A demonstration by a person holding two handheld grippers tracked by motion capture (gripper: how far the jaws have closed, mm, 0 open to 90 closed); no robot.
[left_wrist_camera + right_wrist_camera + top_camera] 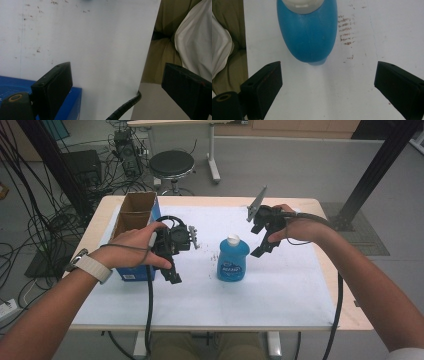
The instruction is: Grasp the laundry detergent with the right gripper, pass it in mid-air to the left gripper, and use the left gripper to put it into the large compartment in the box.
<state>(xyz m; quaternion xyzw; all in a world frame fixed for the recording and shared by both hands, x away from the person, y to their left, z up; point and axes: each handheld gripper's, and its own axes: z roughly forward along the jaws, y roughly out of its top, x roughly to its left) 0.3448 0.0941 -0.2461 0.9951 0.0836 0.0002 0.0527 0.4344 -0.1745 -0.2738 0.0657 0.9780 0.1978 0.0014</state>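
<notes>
between tools: blue bottle (233, 260) upright; open cardboard box (134, 227) behind left tool (172, 254); both tools wide, empty.

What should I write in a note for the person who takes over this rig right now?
Left gripper: open, holds nothing, raised beside the blue box.
Right gripper: open, holds nothing, raised to the right of the bottle.
Things: the blue bottle stands upright on the white sheet, between the two grippers. The open cardboard box is at the table's left side.
Done: nothing has been gripped so far.
Left: probably to grasp the bottle; the right gripper's jaws already point at it.
</notes>
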